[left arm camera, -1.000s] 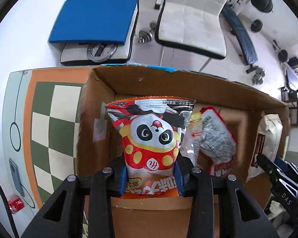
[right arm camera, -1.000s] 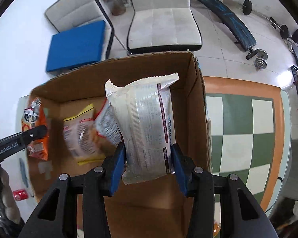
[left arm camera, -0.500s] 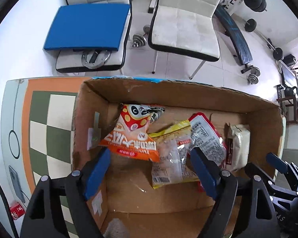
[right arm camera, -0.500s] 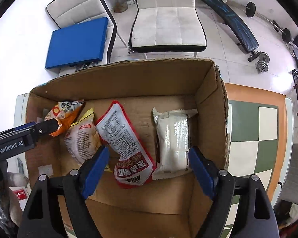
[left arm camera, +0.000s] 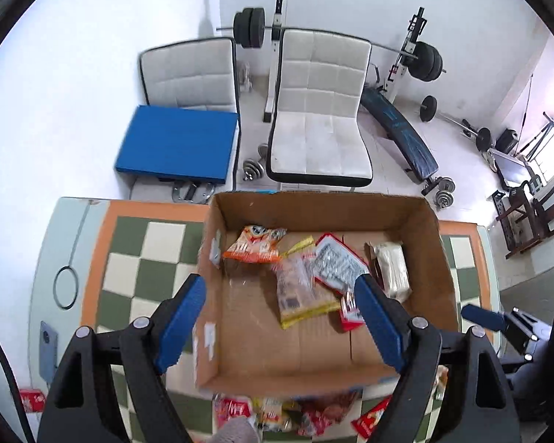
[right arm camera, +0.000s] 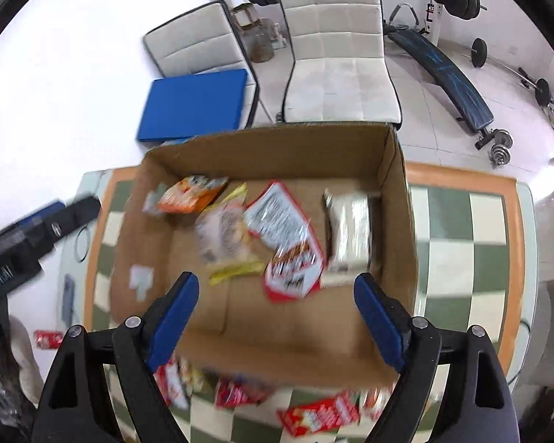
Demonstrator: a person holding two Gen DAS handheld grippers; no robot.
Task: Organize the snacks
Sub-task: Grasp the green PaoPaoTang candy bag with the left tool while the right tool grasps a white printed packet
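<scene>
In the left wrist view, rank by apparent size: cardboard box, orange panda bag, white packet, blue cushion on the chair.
1. cardboard box
2. blue cushion, though it sits farther off
3. orange panda bag and white packet: too alike to rank

Snack packets (right arm camera: pixel 315 419) below cardboard box (right arm camera: pixel 277 350): blurred, partly hidden.

Matt cardboard box (left arm camera: pixel 262 354), glossy snack packets (left arm camera: pixel 256 247)

Four snack packets lie side by side in a cardboard box (left arm camera: pixel 325 365) on a table (left arm camera: pixel 144 258), ahead of the fingers (left arm camera: pixel 181 317); more packets (right arm camera: pixel 317 417) lie below them, outside the box.
</scene>
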